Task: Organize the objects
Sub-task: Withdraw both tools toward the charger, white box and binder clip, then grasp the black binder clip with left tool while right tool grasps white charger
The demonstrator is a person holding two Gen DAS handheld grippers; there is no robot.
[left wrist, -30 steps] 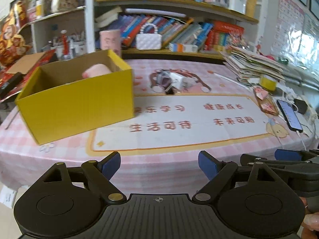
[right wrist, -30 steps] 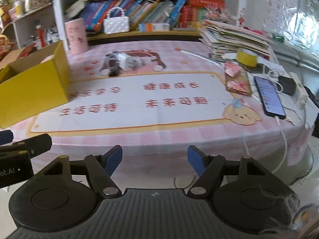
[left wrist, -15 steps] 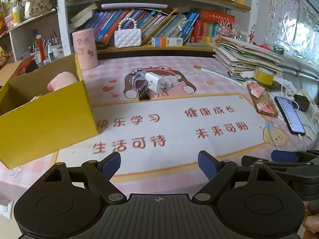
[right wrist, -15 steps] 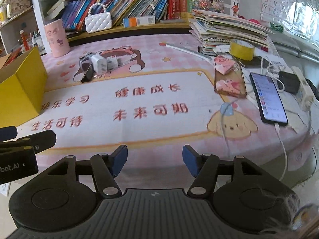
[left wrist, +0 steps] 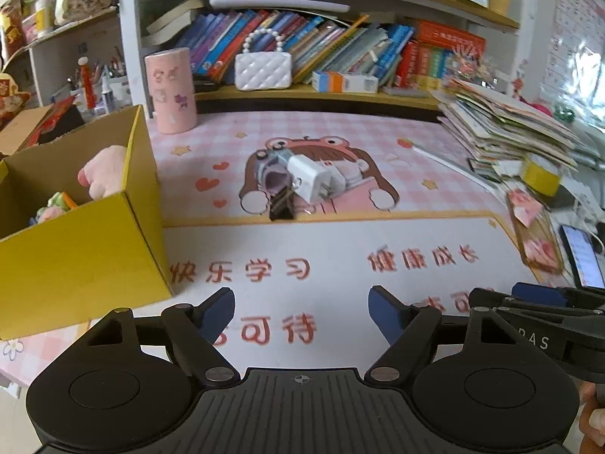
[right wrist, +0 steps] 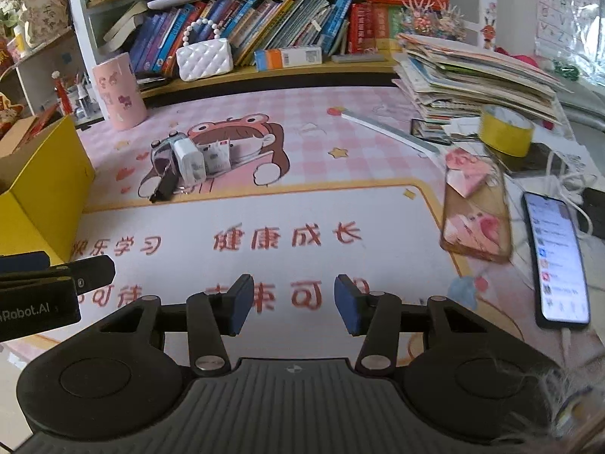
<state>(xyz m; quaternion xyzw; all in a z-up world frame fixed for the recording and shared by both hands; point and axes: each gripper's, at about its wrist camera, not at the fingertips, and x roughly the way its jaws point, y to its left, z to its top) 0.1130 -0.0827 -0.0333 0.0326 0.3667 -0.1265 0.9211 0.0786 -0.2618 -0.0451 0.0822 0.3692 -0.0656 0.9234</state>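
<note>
A white charger plug [left wrist: 308, 179] lies in a small pile with a grey watch and its dark strap [left wrist: 281, 204] on the cartoon desk mat; the same charger plug [right wrist: 189, 162] shows in the right wrist view. A yellow cardboard box [left wrist: 79, 242] stands at the left with a pink plush toy [left wrist: 104, 170] and other small things inside. My left gripper [left wrist: 300, 312] hovers over the mat's near part, its jaws closing, nothing between them. My right gripper [right wrist: 291, 302] hovers beside it, jaws closing too and empty. The pile lies well beyond both.
A pink cup [left wrist: 172, 90] and a white quilted purse [left wrist: 262, 70] stand by the bookshelf. At the right are a stack of papers [right wrist: 472, 79], a yellow tape roll [right wrist: 504, 130], a phone case [right wrist: 476, 212] and a lit phone [right wrist: 556, 261] on a cable.
Both grippers have moved forward over the table toward the pile and the shelf. The right jaws have narrowed clearly, the left ones slightly. The yellow box has slid toward the left edge of both views.
</note>
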